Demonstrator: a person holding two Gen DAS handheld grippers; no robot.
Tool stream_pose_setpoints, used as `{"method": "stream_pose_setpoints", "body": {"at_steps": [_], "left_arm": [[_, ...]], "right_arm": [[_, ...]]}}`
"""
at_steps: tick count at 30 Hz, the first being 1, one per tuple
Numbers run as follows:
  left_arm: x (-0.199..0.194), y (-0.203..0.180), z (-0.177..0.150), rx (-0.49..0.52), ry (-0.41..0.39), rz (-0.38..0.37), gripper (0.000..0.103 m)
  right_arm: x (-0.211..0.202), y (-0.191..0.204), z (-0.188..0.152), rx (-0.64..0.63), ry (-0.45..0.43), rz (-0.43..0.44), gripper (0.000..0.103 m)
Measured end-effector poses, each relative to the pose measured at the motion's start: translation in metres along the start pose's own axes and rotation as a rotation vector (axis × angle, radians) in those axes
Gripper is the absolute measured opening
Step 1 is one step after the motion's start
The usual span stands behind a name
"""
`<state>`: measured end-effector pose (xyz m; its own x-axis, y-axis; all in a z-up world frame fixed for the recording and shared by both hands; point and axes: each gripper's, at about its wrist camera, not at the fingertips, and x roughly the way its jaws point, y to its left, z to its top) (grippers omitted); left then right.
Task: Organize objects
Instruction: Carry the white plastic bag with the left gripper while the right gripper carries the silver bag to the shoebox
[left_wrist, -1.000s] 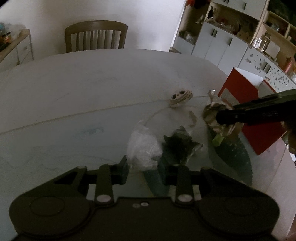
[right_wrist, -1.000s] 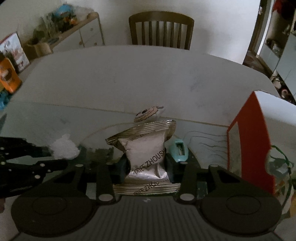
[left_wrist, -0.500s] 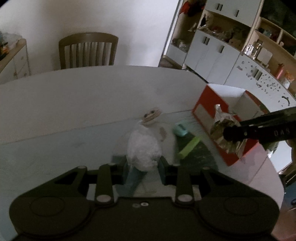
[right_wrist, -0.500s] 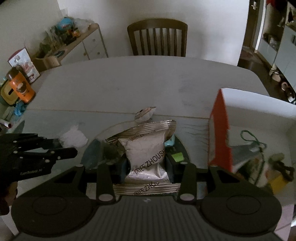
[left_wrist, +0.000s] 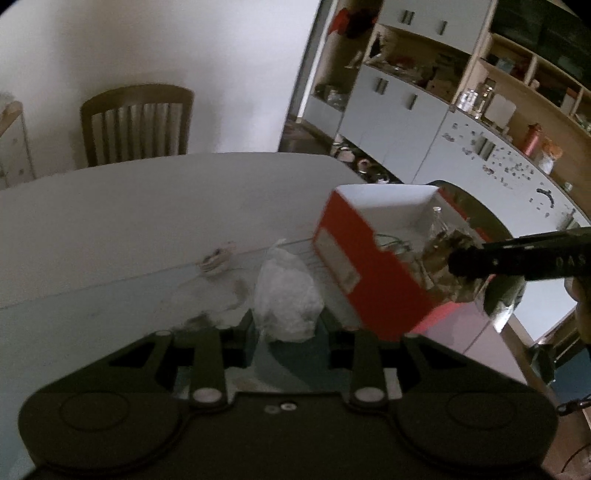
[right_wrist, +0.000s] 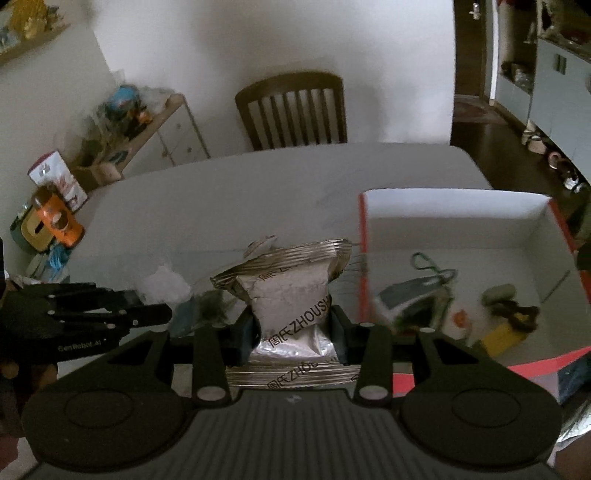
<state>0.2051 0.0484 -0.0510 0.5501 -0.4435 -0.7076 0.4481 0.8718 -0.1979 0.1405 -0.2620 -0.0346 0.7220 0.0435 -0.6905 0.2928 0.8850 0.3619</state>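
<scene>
Beside the red box (right_wrist: 363, 258), my right gripper (right_wrist: 293, 325) clamps a silver snack pack (right_wrist: 288, 295) w/ ribbed ends; left gripper (left_wrist: 286, 328) pinches a crumpled white bag (left_wrist: 286, 295).

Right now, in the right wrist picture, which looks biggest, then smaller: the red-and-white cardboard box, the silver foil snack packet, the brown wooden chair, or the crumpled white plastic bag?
1. Red-and-white cardboard box
2. Silver foil snack packet, though it sits closest to the camera, which inflates it
3. Brown wooden chair, far away, so really bigger
4. Crumpled white plastic bag
</scene>
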Motion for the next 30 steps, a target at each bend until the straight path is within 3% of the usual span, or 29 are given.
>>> {"method": "stream_pose_setpoints", "body": {"at_steps": [17,30], "left_arm": [[0.035,-0.098,0.028,0.1,0.005,-0.052,0.031],[0.097,-0.163,0.048,0.161,0.063,-0.057,0.031]], "right_arm": [[-0.041,-0.131,0.009,0.125,-0.073,-0.106,0.041],[0.005,-0.187,0.022,0.044,0.0,-0.173,0.041]]}}
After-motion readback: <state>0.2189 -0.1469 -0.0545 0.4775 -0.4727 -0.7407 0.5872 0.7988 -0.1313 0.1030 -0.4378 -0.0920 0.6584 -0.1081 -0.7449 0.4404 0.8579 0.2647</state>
